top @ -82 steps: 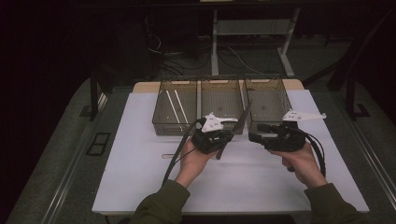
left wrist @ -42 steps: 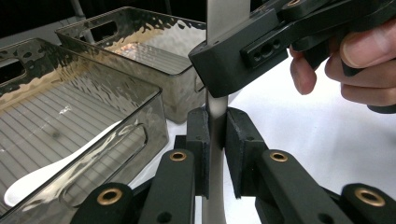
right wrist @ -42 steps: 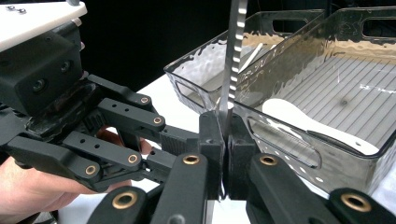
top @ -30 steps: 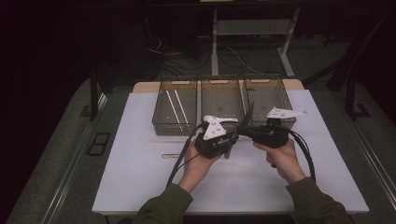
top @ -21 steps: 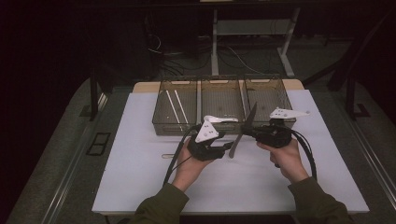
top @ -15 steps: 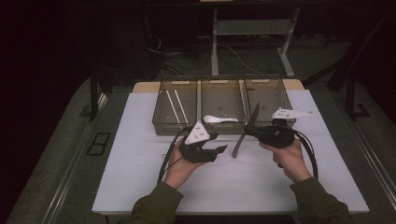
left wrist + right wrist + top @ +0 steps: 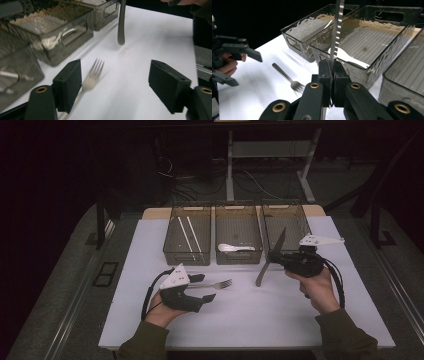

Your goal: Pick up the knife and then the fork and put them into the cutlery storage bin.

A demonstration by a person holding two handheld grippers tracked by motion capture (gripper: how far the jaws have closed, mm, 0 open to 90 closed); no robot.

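Black jaws of your left gripper (image 7: 202, 288) have just been opening and stand wide, the fork (image 7: 216, 284) loose on the white table (image 7: 250, 315). Your right gripper (image 7: 274, 257) pinches the knife (image 7: 269, 257) before the bins (image 7: 238, 232). No writing is readable.

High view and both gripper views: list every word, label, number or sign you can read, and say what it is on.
None: no readable text on the bins, knife, fork, spoon, table, left claw or right claw.
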